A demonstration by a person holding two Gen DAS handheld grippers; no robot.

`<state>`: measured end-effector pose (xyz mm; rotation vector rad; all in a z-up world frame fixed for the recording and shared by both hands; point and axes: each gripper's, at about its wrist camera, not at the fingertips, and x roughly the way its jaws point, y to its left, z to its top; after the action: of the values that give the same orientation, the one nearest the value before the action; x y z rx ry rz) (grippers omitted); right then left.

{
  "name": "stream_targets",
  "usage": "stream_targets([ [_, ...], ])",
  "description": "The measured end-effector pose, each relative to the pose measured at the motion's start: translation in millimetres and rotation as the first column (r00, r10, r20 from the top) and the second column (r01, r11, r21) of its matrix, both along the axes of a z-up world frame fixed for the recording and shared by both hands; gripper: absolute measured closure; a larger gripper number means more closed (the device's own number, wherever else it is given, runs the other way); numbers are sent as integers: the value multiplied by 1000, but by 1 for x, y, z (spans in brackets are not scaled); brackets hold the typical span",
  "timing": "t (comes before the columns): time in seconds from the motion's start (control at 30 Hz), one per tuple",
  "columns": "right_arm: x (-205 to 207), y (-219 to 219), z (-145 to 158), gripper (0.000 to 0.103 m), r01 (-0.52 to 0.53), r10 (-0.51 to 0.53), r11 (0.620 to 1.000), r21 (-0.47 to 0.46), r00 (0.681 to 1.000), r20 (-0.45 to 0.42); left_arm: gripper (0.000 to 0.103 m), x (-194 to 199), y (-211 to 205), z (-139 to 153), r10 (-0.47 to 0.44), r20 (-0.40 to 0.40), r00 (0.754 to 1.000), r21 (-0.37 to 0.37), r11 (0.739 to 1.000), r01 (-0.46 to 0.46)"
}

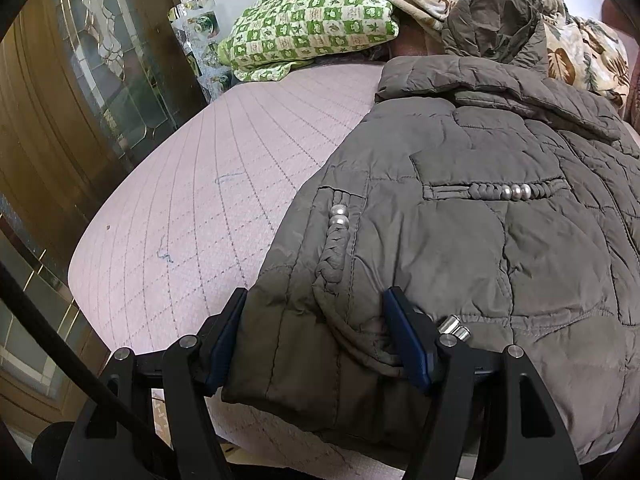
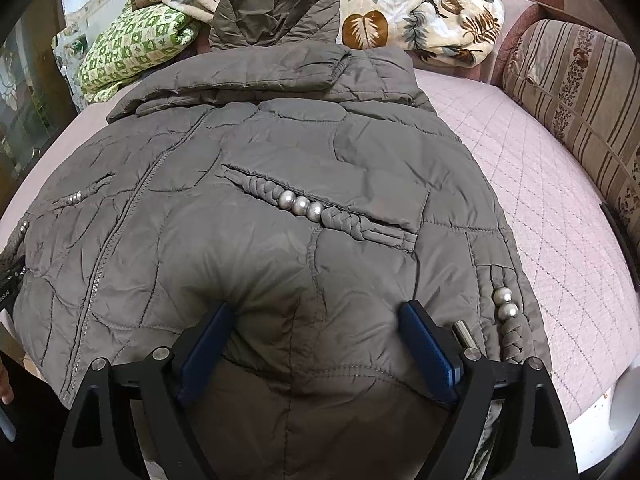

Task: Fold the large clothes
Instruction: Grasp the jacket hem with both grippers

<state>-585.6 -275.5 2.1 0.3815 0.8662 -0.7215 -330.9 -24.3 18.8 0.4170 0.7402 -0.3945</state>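
A grey-brown quilted puffer jacket (image 1: 472, 216) lies front up on the bed, hood toward the far end; it also fills the right wrist view (image 2: 256, 184). Its pockets carry braided trim with silver pearls (image 2: 300, 205). My left gripper (image 1: 316, 308) is open, its blue pads on either side of the jacket's lower left hem by the sleeve cuff. My right gripper (image 2: 316, 316) is open, its pads pressed into the lower hem right of the zipper (image 2: 120, 248), fabric bulging between them.
The pink quilted bed cover (image 1: 192, 200) lies under the jacket. A green checked pillow (image 1: 312, 28) and a leaf-print blanket (image 2: 420, 12) sit at the far end. A wooden glass-panelled door (image 1: 80, 92) stands left, a striped sofa back (image 2: 580, 92) right.
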Motion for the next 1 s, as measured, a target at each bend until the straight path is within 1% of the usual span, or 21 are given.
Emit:
stream_targets([
  [0.1,1,0,-1,12,13,-13,1000,-6,1000,0,35,0,-2,1,9,-7,1000,6,1000,-9],
  [0.23,3,3,-3,12,36,-36,999,-22,999,-2,35,-2,-5,1,16,4,1000,26,1000,-16],
  [0.33,4,2,-1,12,48,-48,999,-6,999,-24,35,-1,-4,2,15,3,1000,28,1000,-15],
  [0.4,4,1,0,12,53,-53,999,0,998,-26,34,-2,-3,2,17,2,1000,18,1000,-17],
  [0.5,-1,8,-5,11,62,-61,997,-43,998,14,34,-4,0,5,21,11,1000,-4,1000,-21],
  [0.63,5,8,-2,10,81,-81,996,-36,997,-3,35,-14,6,13,35,45,998,-37,999,-34],
  [0.77,3,9,-3,9,68,-68,997,-42,998,9,35,-33,4,20,16,94,995,-37,999,-13],
  [0.87,1,8,-3,9,58,-57,998,-39,998,14,35,-46,-1,27,-13,117,993,-42,999,18],
  [1.0,3,11,-3,9,56,-56,997,-47,998,3,35,-69,-13,37,-75,119,990,-45,996,81],
])
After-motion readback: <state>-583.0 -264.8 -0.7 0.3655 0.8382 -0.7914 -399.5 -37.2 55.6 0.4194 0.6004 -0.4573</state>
